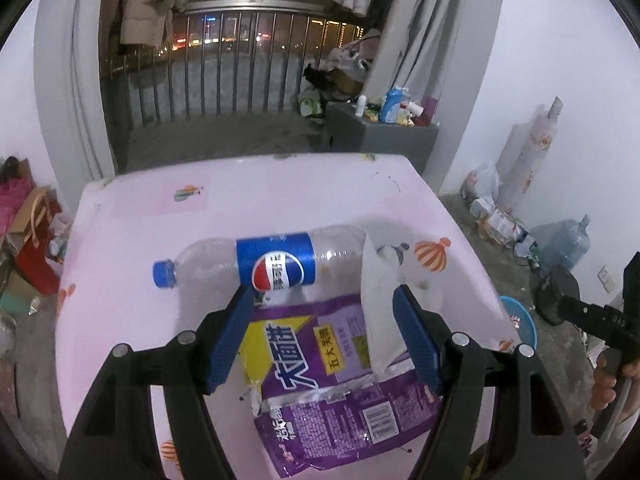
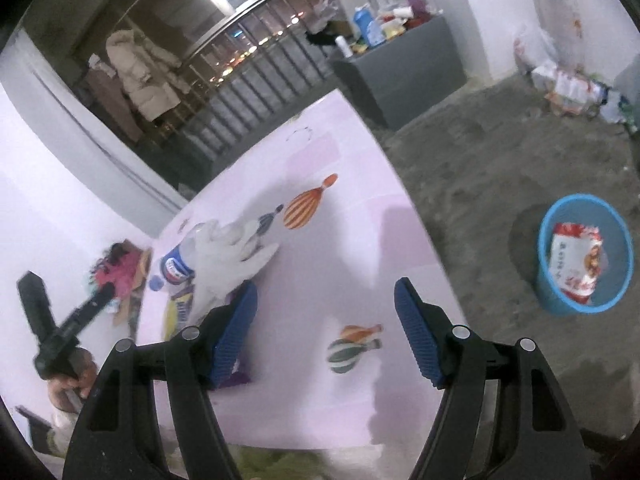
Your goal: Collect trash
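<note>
An empty Pepsi bottle (image 1: 264,266) lies on its side on the pink table (image 1: 248,196), cap to the left. A purple and yellow snack wrapper (image 1: 340,384) lies in front of it. A crumpled white tissue (image 1: 380,300) rests over the wrapper's right part. My left gripper (image 1: 324,312) is open, hovering over the wrapper, just short of the bottle. My right gripper (image 2: 326,300) is open and empty over the table's right part; bottle (image 2: 176,264) and tissue (image 2: 228,256) lie to its left. A blue bin (image 2: 584,256) on the floor holds a red and white wrapper (image 2: 574,264).
A grey cabinet (image 1: 384,136) loaded with bottles stands beyond the table. Bags and a water jug (image 1: 568,244) line the right wall. Bags and boxes (image 1: 28,240) sit on the floor at the left. Balcony railing (image 1: 224,68) is behind.
</note>
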### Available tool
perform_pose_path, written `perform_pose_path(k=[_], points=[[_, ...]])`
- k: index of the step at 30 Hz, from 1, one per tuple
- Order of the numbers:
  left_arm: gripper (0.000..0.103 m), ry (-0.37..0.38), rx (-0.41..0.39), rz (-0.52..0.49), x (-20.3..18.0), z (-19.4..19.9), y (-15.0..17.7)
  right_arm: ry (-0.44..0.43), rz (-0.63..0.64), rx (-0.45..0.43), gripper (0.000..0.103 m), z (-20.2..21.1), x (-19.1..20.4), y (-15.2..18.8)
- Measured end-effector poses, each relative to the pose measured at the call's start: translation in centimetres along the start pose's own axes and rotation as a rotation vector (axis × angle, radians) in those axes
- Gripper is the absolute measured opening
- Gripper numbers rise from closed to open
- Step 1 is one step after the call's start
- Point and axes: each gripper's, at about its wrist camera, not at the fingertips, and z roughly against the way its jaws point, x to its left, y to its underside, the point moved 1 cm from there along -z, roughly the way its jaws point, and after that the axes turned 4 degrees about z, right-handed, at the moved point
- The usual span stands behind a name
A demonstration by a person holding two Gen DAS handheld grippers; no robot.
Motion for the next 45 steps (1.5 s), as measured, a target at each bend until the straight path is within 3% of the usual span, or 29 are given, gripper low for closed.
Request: perform_pose_path(k=[7,14,22,35,40,45], points=[[0.069,0.105,0.039,-0.028,-2.3,-2.9,0.5,-0.085,-0.064,0.075,0.06,-2.1,0.5,-0.4],[0.05,0.172,0.088,-0.082,-4.4,-6.7,0.2,-0.178,-0.104,0.163,0.053,-5.7,2.4,-0.8],[0.03,0.152,0.192,-0.067,-4.2,-11.7,1.1,-0.264,-0.205,0.294,0.043,-10.7,3.2,-0.5],[0.029,0.166,0.231,-0.029,-3.6,-13.5,2.5,-0.367,-0.329,0.374,0.035,-13.6,3.3,0.0],[0.029,0.173,0.229,-0.026,-3.3,-13.6,2.6,-0.375,-0.337,0.372,0.022,-13.8,3.1,0.0],[0.029,0.175,0.222,-0.035,-3.3,-13.5,2.8,-0.398,-0.339,0.338,0.003,-13.5,3.3,-0.4]])
